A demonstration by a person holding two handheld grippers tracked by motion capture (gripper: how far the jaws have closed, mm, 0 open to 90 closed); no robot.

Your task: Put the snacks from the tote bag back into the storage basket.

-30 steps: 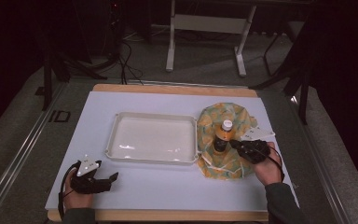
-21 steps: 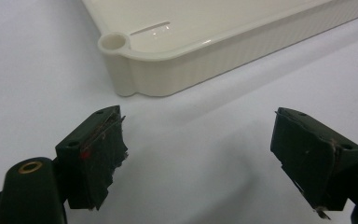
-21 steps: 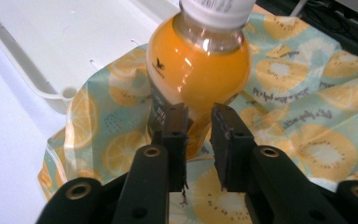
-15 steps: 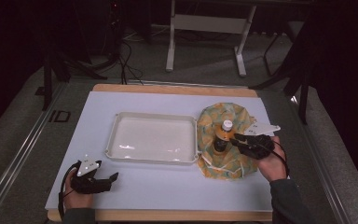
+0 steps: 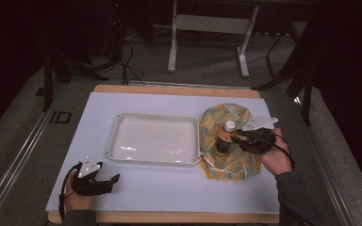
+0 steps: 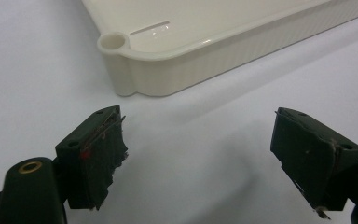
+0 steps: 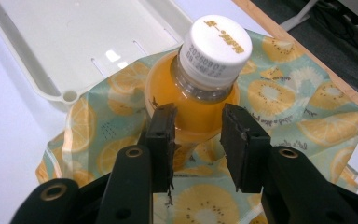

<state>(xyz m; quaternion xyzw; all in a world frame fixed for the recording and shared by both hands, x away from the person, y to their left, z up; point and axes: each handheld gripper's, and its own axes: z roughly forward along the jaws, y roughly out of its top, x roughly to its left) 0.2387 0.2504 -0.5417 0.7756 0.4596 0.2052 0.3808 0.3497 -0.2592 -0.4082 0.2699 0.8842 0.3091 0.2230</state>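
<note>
Orange drink fills the bottle, which stands upright on a fruit-print cloth right of the white tray on the tabletop. In the high view, the right gripper meets the bottle while the left gripper rests near the tabletop's front edge. The left gripper view shows its jaws wide apart, empty. The right gripper view shows its jaws, just opening, flanking the bottle's shoulder below the white cap without pressing.

I count one bottle of orange drink with a single white cap, one fruit-print cloth, one white tray, and two grippers: left gripper, right gripper.
</note>
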